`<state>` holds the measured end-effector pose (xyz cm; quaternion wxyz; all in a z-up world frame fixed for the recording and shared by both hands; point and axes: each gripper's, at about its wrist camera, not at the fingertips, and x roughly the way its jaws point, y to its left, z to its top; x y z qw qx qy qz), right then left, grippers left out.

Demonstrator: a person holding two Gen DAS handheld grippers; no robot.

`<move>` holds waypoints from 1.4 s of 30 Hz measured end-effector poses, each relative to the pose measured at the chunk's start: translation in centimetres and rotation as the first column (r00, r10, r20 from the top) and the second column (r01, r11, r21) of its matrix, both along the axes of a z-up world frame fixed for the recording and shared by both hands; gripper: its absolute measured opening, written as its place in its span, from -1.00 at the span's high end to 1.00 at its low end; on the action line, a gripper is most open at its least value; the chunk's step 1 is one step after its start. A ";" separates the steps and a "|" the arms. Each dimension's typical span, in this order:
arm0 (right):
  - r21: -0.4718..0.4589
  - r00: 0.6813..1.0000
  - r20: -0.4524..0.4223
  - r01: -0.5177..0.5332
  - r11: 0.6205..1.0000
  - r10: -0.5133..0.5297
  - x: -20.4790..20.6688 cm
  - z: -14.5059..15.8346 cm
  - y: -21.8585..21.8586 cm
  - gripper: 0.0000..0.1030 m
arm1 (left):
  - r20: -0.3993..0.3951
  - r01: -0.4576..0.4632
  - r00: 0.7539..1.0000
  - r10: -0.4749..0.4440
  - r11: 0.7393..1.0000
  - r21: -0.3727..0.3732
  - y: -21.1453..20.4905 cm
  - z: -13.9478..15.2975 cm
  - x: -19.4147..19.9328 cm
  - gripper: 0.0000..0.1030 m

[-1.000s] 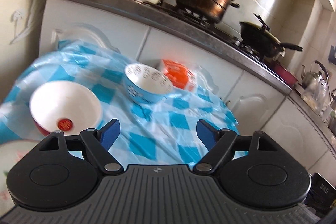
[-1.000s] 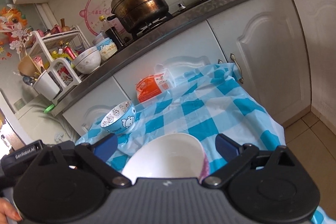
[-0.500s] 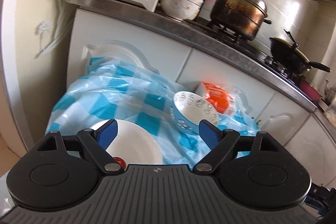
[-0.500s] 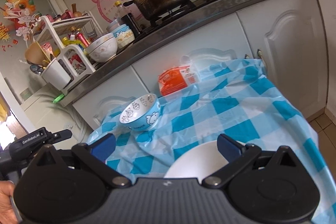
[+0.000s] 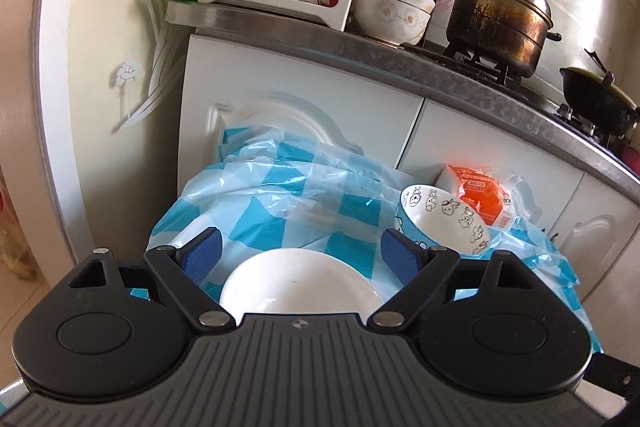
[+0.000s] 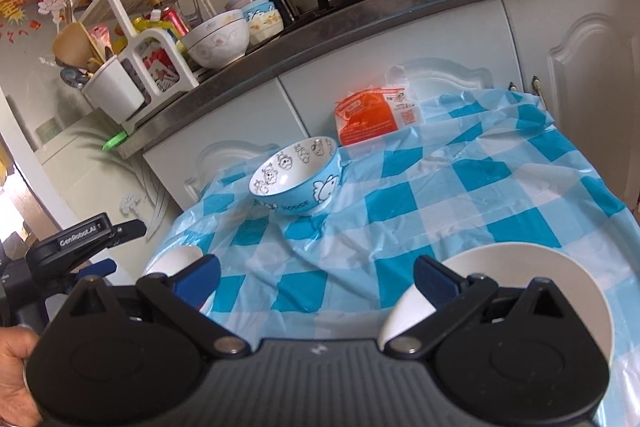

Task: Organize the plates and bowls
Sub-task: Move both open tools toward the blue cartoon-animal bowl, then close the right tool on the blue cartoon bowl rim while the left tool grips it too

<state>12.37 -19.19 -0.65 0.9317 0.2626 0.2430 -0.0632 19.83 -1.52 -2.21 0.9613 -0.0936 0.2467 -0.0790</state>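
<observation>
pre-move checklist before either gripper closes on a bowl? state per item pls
1. Left gripper open: ok, nothing between the fingers.
2. Left gripper lined up on the white bowl: ok, rim sits below and between the fingers.
3. Right gripper open: ok, only the checked cloth in the gap.
4. Right gripper lined up on the white dish: not ok, it lies right of the gap.
5. Blue cartoon bowl upright, untouched: ok.
6. White bowl empty: cannot tell, bottom hidden.
</observation>
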 end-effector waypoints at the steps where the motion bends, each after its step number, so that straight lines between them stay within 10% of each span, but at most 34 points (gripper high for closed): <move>1: -0.004 1.000 -0.004 -0.004 1.000 0.004 0.3 0.0 0.3 -0.98 | 0.001 0.001 1.000 -0.001 1.000 0.010 0.0 -0.1 0.0 -1.00; 34: 0.225 0.992 -0.118 0.076 0.971 -0.050 15.4 -3.5 -2.5 -0.96 | -0.054 0.004 0.999 -0.009 0.996 -0.088 1.5 -1.3 1.9 -1.00; 42: 0.256 0.985 -0.157 0.111 0.960 -0.072 19.6 -4.4 -4.3 -0.67 | -0.060 0.005 0.998 -0.011 0.995 -0.102 1.4 -1.4 1.9 -1.00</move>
